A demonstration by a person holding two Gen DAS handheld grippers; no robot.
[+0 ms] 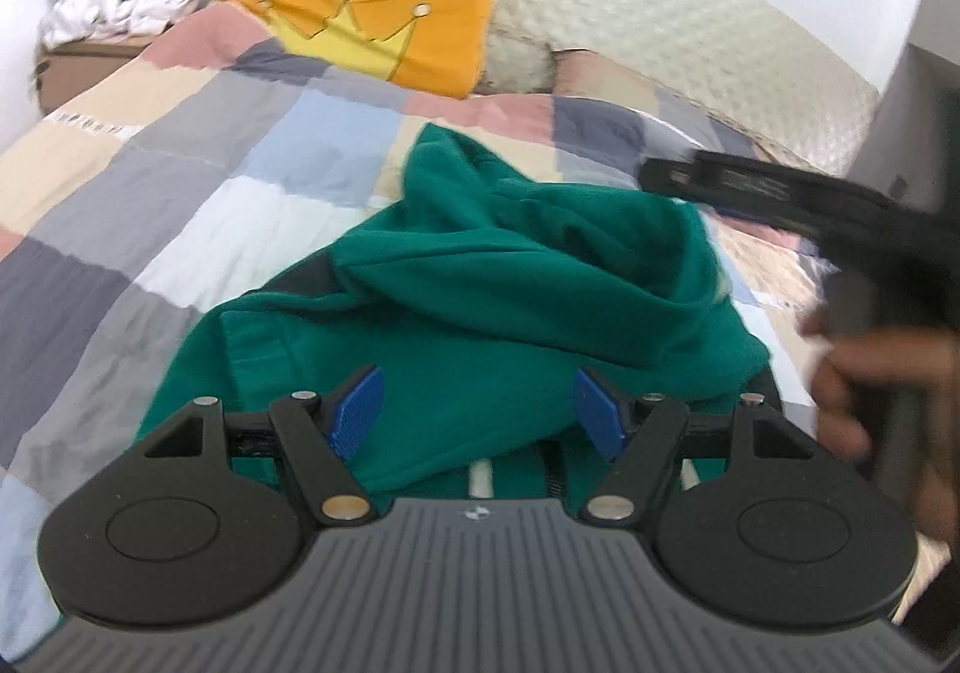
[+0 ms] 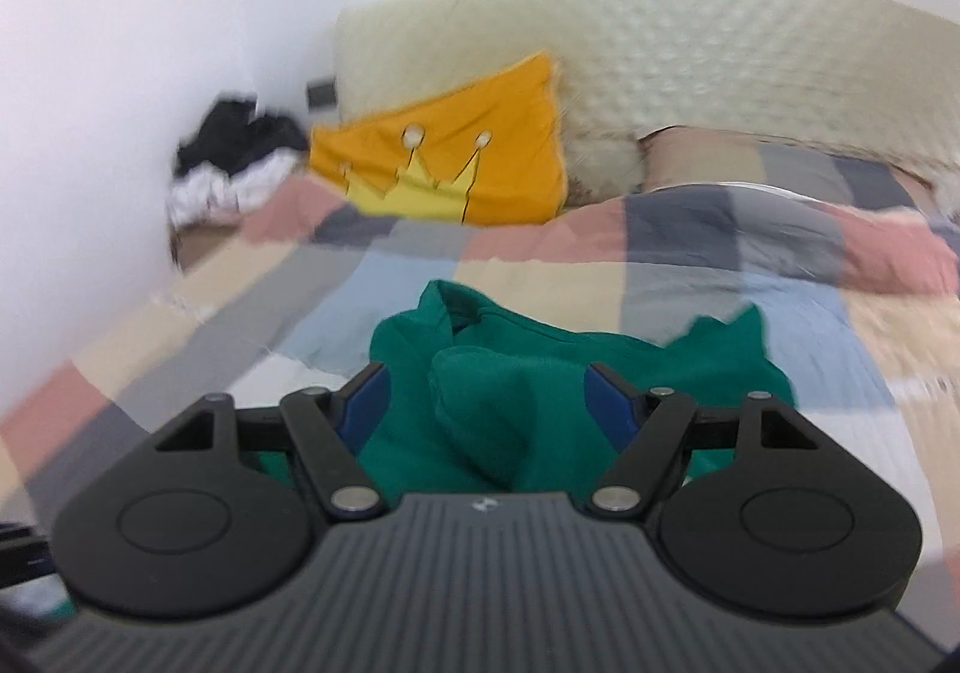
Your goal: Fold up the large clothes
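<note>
The green top [image 1: 480, 283] lies in a lumpy heap on the checked bed cover [image 1: 150, 193], at 6 o'clock from the orange pillow [image 1: 384, 24]. No neat fold shows, so almost all folding is left. The left gripper [image 1: 477, 409] and right gripper [image 2: 486, 409] both gape wide, holding nothing.

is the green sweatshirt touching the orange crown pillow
Apart. The left wrist view shows the green sweatshirt well short of the orange pillow, with bare patchwork blanket between them.
</note>
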